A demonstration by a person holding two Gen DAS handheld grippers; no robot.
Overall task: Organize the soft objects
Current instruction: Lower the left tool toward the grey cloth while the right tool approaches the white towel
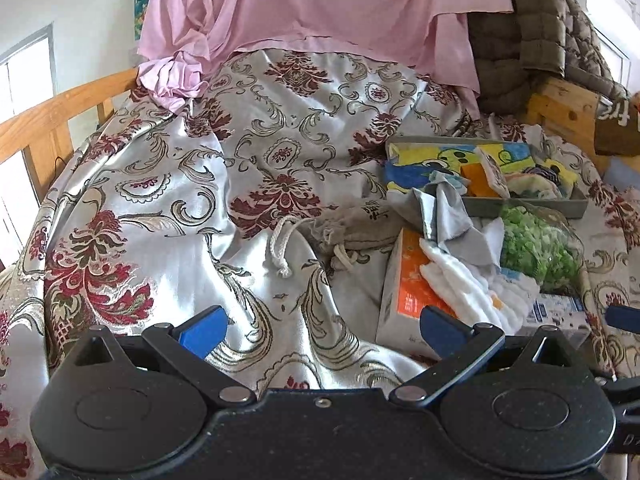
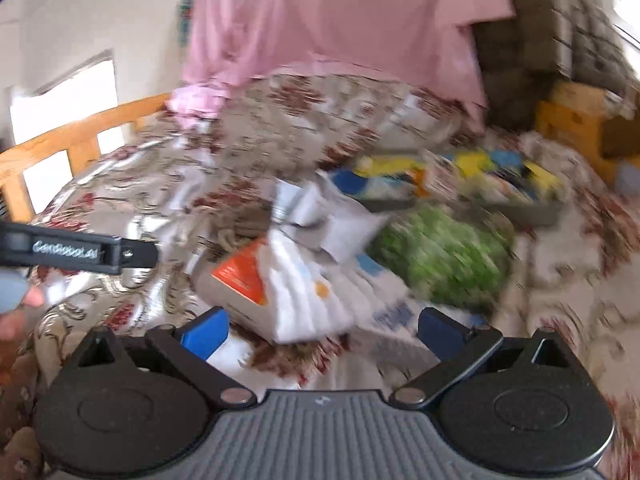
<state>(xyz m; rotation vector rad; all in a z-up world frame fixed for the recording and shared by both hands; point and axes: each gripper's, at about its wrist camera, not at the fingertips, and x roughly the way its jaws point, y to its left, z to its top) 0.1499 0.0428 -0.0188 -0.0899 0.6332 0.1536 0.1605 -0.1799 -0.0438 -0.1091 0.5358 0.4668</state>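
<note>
A pile of soft things lies on a patterned silver and red bedspread [image 1: 192, 184]: a white quilted cloth [image 1: 472, 280] over an orange and white box [image 1: 404, 288], a grey cloth [image 1: 452, 216], a green fluffy bundle [image 1: 536, 244] and a beige drawstring pouch [image 1: 352, 228]. A grey tray [image 1: 520, 204] behind them holds colourful cloths. My left gripper [image 1: 320, 330] is open and empty above the bedspread, left of the box. My right gripper [image 2: 322, 330] is open and empty, just short of the white cloth [image 2: 304, 300] and box [image 2: 240, 276]; that view is blurred.
A pink sheet [image 1: 320, 4] hangs at the back. A wooden bed rail [image 1: 60, 108] runs along the left. An olive quilted jacket [image 1: 536, 32] and a wooden box [image 1: 560, 112] are at the back right. The left gripper's body [image 2: 80, 252] shows in the right wrist view.
</note>
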